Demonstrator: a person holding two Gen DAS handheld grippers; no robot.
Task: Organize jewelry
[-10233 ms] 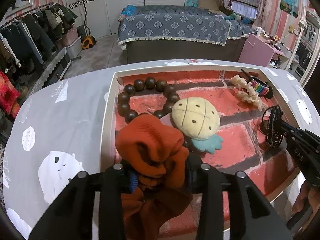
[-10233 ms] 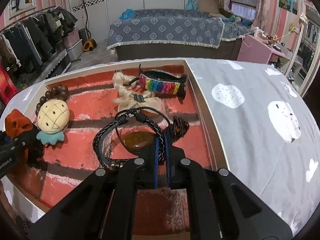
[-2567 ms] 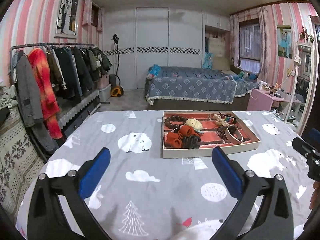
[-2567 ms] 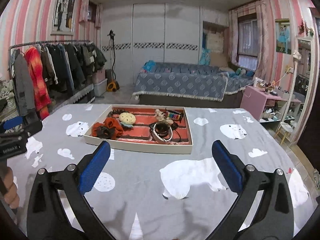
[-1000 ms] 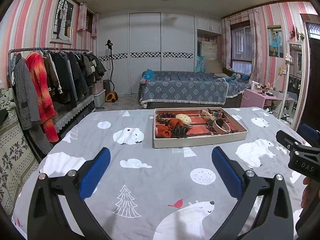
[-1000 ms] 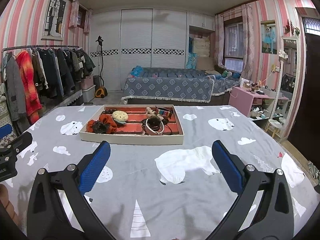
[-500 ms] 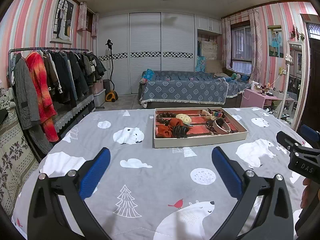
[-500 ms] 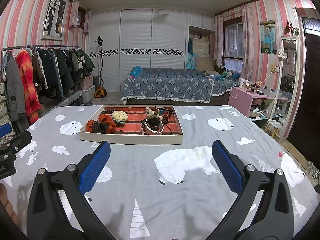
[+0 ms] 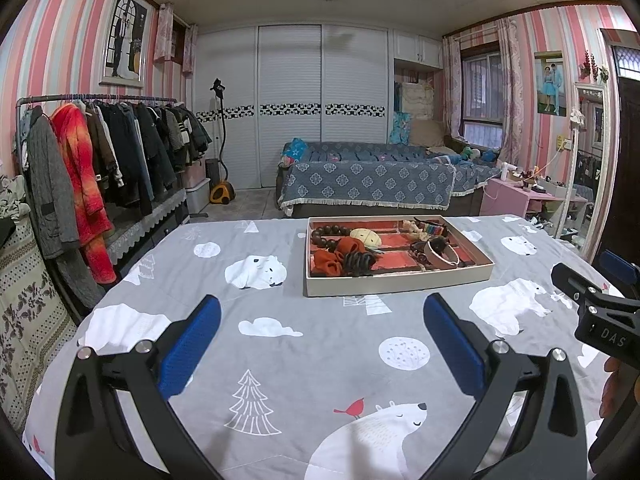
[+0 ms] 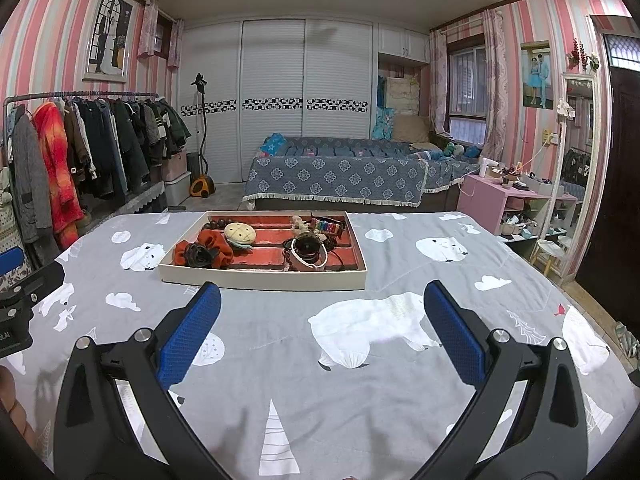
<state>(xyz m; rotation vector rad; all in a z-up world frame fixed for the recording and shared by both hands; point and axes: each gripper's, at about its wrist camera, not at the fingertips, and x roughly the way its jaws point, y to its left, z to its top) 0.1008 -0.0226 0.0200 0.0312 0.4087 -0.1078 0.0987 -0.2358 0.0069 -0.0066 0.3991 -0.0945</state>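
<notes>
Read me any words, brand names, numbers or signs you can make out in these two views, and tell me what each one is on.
"DAS", white letters on the black body of the right gripper, seen from the left wrist view; the lettering may continue out of sight.
White lettering on the left gripper at the right wrist view's edge: cut off and too blurred to read.
Nothing readable on the tray, the bedcover or the wall pictures.

Legible txt, 1 item: "DAS" in white on the right gripper [image 9: 600, 300] body; I read nothing else.
</notes>
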